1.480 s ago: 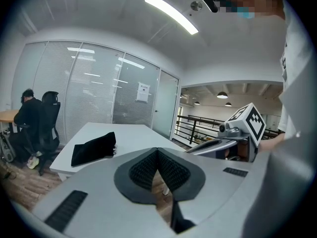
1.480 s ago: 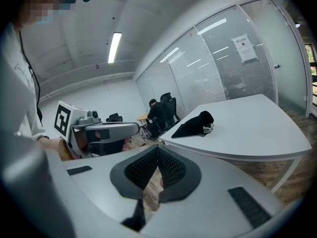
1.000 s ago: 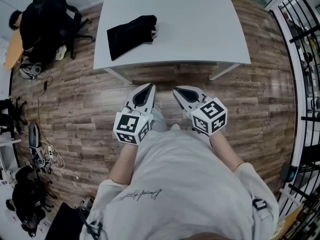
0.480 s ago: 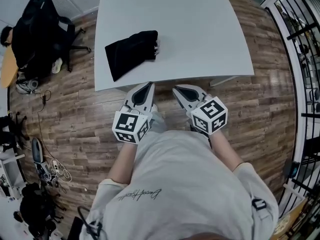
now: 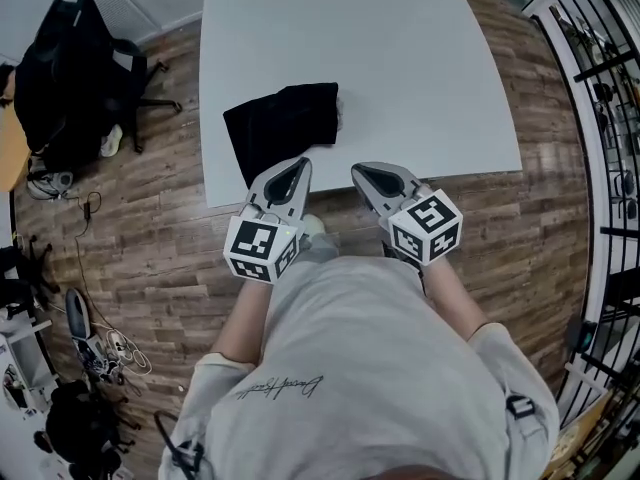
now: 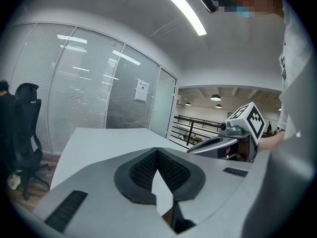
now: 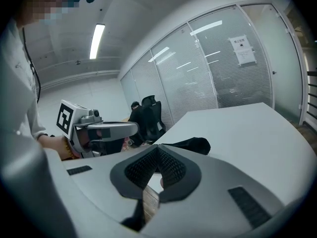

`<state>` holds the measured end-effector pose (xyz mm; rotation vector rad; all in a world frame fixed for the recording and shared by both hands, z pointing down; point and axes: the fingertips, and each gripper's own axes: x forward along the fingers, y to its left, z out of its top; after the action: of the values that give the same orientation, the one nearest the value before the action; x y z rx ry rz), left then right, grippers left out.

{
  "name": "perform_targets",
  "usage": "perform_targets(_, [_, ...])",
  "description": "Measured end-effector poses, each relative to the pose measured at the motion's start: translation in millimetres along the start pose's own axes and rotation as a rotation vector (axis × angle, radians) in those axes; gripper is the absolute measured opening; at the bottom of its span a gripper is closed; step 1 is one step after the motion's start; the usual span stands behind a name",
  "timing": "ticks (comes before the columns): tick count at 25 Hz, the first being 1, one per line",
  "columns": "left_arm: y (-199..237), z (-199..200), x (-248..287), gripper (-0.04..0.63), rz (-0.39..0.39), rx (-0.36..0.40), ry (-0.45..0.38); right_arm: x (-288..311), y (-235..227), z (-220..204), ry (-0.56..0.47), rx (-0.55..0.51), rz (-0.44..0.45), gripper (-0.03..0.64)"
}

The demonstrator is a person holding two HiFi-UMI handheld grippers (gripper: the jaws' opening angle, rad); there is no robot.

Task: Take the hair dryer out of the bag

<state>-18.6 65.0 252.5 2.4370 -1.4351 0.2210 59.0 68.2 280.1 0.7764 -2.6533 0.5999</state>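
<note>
A black fabric bag (image 5: 283, 128) lies on the white table (image 5: 420, 68), near its front left corner. A small pale bit shows at the bag's right end; the hair dryer itself is hidden. My left gripper (image 5: 299, 164) is shut and empty, its tip over the table's front edge just below the bag. My right gripper (image 5: 359, 171) is also shut and empty, beside it to the right. In the right gripper view the bag (image 7: 190, 145) lies just past the closed jaws, with the left gripper (image 7: 130, 128) to its left. The left gripper view shows bare tabletop (image 6: 99, 143) and the right gripper (image 6: 195, 151).
A black office chair (image 5: 70, 68) loaded with dark things stands left of the table. Cables and gear (image 5: 95, 333) lie on the wood floor at the left. A black railing (image 5: 600, 88) runs along the right. A person sits by a chair (image 7: 148, 114) in the background.
The table and bag have come closer to me. Both grippers, held together in front of my body, now reach the table's front edge. Their jaws stayed shut.
</note>
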Motion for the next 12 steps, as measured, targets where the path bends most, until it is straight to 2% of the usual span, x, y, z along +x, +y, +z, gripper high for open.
perform_targets(3, [20,3,-1,0.012,-0.019,-0.032,-0.009,20,-2,10,0.003,-0.002,0.003,0.025])
perform_targets(7, [46,4,-3,0.012,0.001,0.013,0.002,41,-2,25,-0.002,-0.034,0.013,0.025])
perform_targets(12, [61,10,0,0.012,-0.001,-0.006,-0.005,52,-5,39,-0.001,-0.064,0.031,0.025])
